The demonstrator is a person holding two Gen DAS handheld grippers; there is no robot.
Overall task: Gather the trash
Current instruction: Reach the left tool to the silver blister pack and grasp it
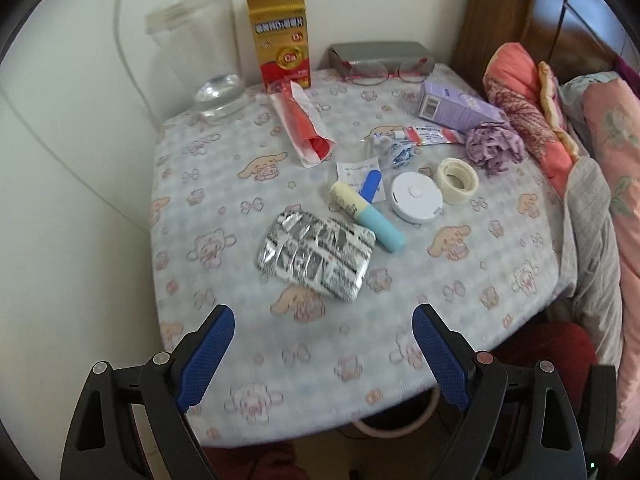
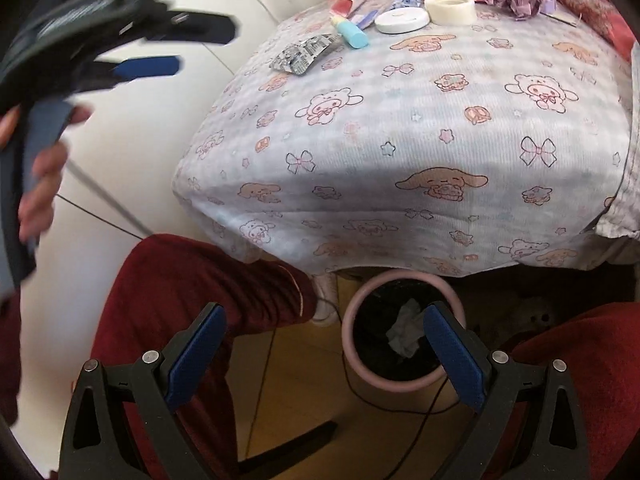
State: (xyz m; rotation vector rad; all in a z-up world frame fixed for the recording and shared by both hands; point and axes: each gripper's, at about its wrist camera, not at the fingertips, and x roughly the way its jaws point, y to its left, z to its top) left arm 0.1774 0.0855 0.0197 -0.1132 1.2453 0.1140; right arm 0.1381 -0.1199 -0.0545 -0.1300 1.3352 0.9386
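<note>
Trash I count on the table [image 1: 208, 364]: one foil pill sheet [image 1: 316, 256], one red wrapper [image 1: 306, 124], one purple paper wad [image 1: 494, 144]. One crumpled tissue [image 2: 404, 330] lies in the bin [image 2: 362, 300]. My left gripper [image 1: 323, 344] and right gripper [image 2: 324, 344] both gape empty.

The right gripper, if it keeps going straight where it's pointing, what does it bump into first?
Probably the pink-rimmed trash bin on the floor. The open right gripper points down toward it, and crumpled white paper lies inside. Depth is hard to judge.
</note>
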